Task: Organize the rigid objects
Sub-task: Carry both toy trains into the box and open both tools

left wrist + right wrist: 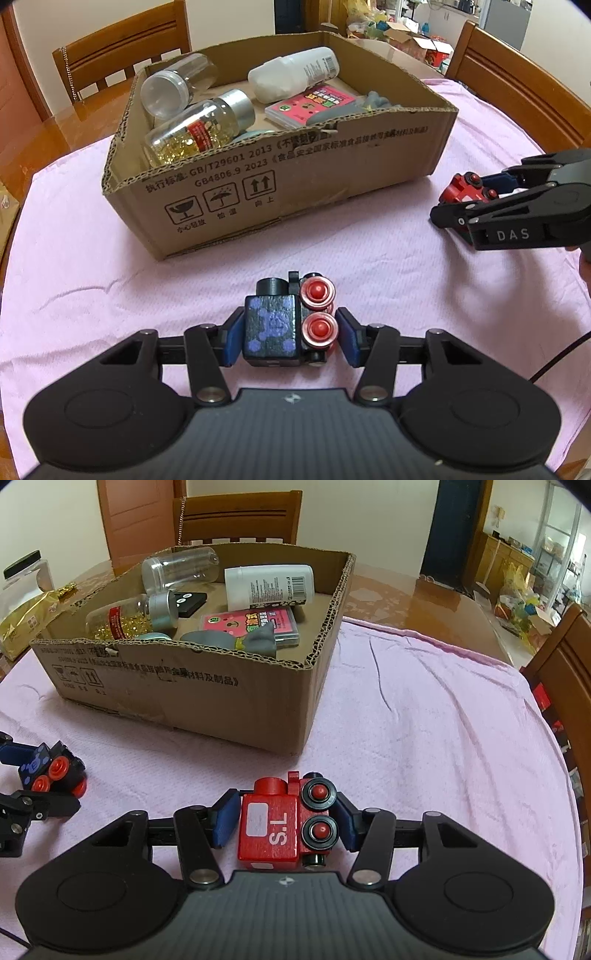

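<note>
A black toy train (271, 328) with red wheels lies on its side on the pink cloth, and my left gripper (290, 338) is shut on it, blue pads pressing both flanks. My right gripper (284, 819) is shut on a red toy train (269, 827) marked "S.L", also on its side on the cloth. Each view shows the other pair: the right gripper (461, 206) with the red train (463, 186) at the right, and the left gripper (40, 779) with the black train (51, 771) at the left. An open cardboard box (295, 192) stands just beyond both.
The box (207, 701) holds a clear jar (173, 86), a white bottle (291, 74), a bottle of gold capsules (199, 129), a pink card pack (310, 105) and a grey item (255, 640). Wooden chairs (122, 48) ring the table. A gold bag (26, 616) lies at far left.
</note>
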{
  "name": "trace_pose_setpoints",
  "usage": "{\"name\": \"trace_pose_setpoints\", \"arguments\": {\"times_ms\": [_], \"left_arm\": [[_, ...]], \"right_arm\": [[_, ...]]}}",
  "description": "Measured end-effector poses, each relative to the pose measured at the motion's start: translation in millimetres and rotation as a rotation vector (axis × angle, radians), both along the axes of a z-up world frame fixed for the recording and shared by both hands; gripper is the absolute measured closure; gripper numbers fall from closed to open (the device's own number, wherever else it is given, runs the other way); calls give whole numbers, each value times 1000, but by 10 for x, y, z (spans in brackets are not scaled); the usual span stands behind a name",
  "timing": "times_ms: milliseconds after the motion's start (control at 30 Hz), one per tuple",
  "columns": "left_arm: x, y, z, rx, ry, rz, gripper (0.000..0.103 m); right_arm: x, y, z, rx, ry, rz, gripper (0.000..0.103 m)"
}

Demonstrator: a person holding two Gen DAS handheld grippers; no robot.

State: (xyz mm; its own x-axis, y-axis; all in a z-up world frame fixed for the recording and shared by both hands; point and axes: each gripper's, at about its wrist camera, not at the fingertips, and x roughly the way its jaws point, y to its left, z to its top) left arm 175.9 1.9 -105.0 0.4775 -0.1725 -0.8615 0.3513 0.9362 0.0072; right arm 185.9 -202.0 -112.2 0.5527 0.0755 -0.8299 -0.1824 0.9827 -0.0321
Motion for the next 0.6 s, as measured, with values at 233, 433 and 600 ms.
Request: {"name": "trace_pose_setpoints", "arguments": {"times_ms": [233, 433, 600], "left_arm": [[7, 22, 40, -7, 29, -15, 55], [-35, 18, 191, 21, 20, -64, 55], [-39, 58, 435, 18, 8, -92, 55]], "right_arm": [[-53, 2, 29, -3, 27, 10, 49], [-88, -30, 215, 11, 31, 55, 49], [-120, -49, 426, 2, 37, 118, 49]]}}
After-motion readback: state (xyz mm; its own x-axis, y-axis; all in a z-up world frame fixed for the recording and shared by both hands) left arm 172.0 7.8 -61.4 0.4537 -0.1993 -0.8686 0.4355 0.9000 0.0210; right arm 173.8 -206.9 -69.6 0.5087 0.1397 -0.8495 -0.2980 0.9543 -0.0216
